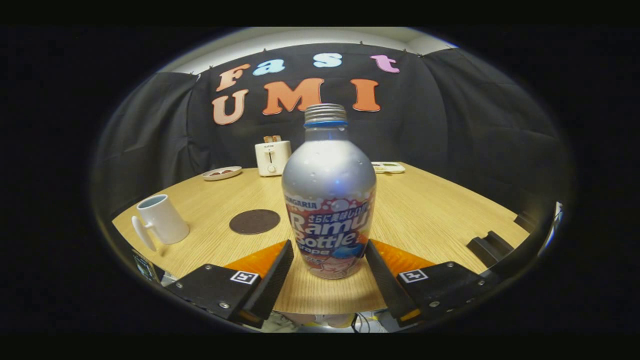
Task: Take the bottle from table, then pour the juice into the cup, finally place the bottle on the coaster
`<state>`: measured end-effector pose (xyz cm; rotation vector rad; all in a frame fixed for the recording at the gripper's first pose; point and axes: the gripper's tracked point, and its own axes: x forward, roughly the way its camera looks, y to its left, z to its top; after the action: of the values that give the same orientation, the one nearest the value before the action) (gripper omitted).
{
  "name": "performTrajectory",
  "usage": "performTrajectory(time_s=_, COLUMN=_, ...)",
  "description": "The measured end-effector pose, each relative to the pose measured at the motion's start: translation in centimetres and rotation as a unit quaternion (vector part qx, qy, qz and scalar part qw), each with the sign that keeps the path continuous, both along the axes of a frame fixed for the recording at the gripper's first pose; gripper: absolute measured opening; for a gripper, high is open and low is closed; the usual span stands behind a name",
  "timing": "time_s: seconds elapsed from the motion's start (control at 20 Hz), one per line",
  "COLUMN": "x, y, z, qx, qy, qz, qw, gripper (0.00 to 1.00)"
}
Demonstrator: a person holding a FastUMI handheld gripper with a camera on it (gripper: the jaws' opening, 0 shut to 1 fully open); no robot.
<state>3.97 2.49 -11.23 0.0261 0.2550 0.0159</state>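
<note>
Gripper view puts the bottle (328,200) upright on the table (440,210), standing between our two fingers near the table's front edge. We hold the gripper (327,260) spread: the left finger looks a little off the bottle's side, the right finger sits at or very near the label, and we cannot tell whether it touches. Nothing is pinched yet.

Beyond the bottle and to its left lies the round dark coaster (254,221); further left of the bottle stands the white cup (161,220), handle turned toward us. Far behind the bottle sit a toaster (272,156) and a small plate (222,173).

We judge the risk to be an uneven close: if one finger arrives first, it may push the smooth, rounded bottle sideways or tip it. A grip this low on a tall bottle could also let it swing when we tilt to pour.
</note>
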Motion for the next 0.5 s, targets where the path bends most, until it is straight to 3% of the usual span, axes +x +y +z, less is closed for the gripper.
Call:
performTrajectory(time_s=0.1, x=0.1, y=0.0, z=0.0, qx=-0.006, qy=-0.004, qz=0.001, qw=1.0, gripper=0.79)
performTrajectory(time_s=0.5, x=-0.4, y=1.6, z=1.4, qx=-0.038, qy=-0.024, qz=0.006, qw=0.999, gripper=0.76)
